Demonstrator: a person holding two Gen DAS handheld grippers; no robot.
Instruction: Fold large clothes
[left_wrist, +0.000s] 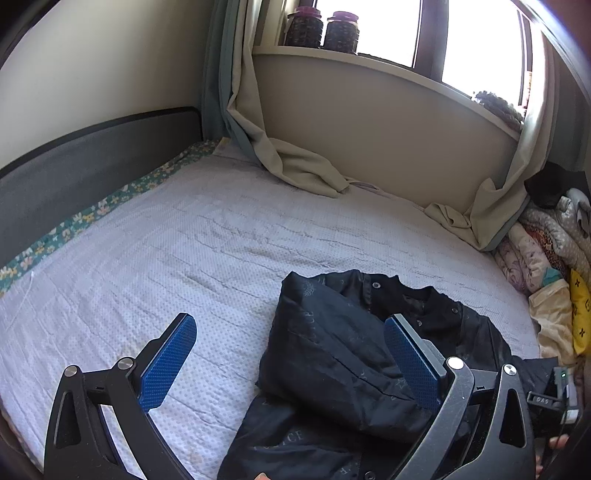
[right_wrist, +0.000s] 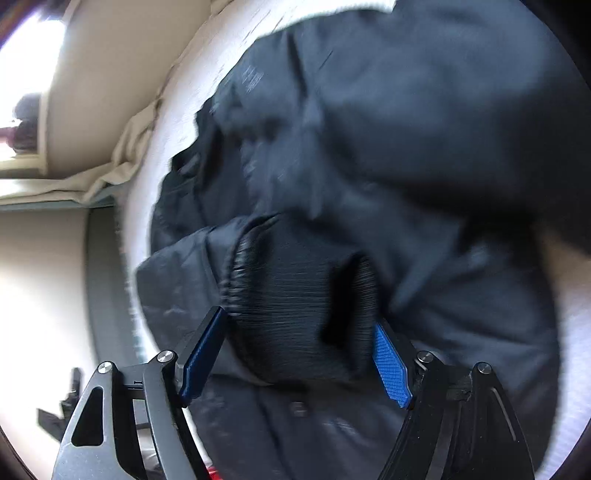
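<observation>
2 tools over 1 dark jacket — left spread wide.

Daylight from the far window, blown out white. Bed evenly lit, sharp. Right wrist view motion-blurred across the dark jacket. Fisheye bending, dark corners.

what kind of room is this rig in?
Most likely a home bedroom: a bed with a white textured cover and dark grey padded headboard, beige curtains pooled under a bright window, and folded patterned quilts stacked at the bed's edge.
</observation>
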